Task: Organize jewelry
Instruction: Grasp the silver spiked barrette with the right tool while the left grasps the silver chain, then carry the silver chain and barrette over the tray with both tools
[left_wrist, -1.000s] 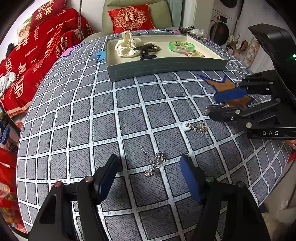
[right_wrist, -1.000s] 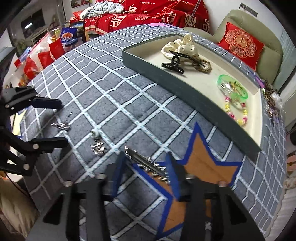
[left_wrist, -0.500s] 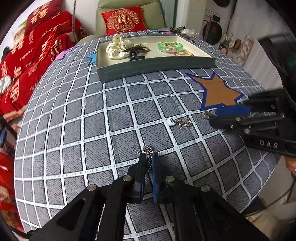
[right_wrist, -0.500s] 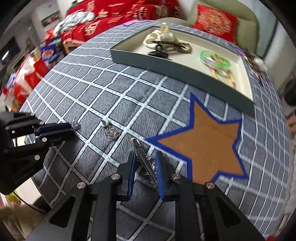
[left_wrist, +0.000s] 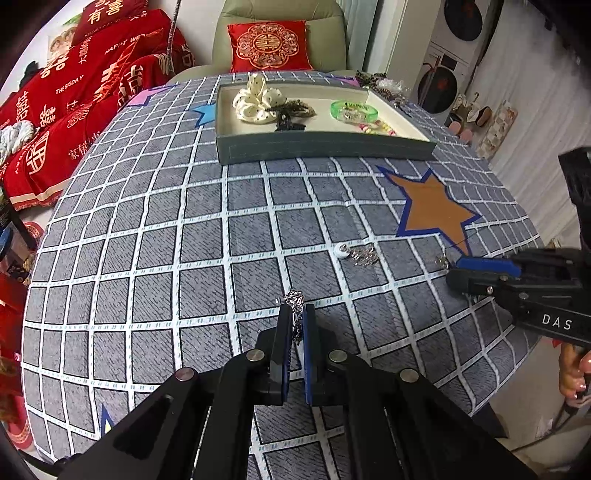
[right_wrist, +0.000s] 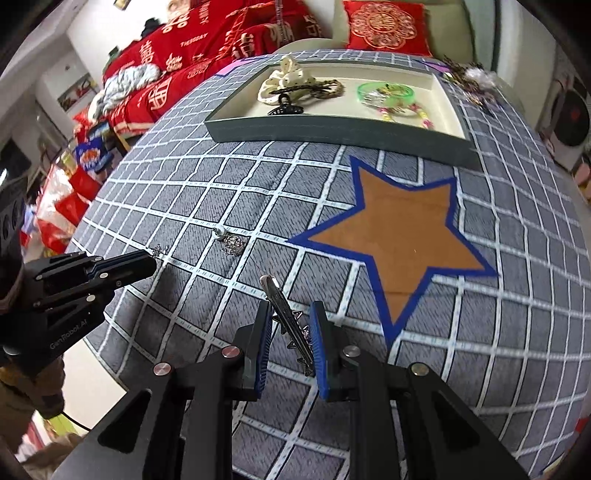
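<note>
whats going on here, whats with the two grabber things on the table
A person is tidying jewelry with a pair of tongs in each hand. The left tongs are shut on a silver chain, and the right tongs have just closed on a silver hair clip. Another small silver piece lies loose on the checked tablecloth. The tray at the far side already holds a scrunchie, a green bangle and other items.
</note>
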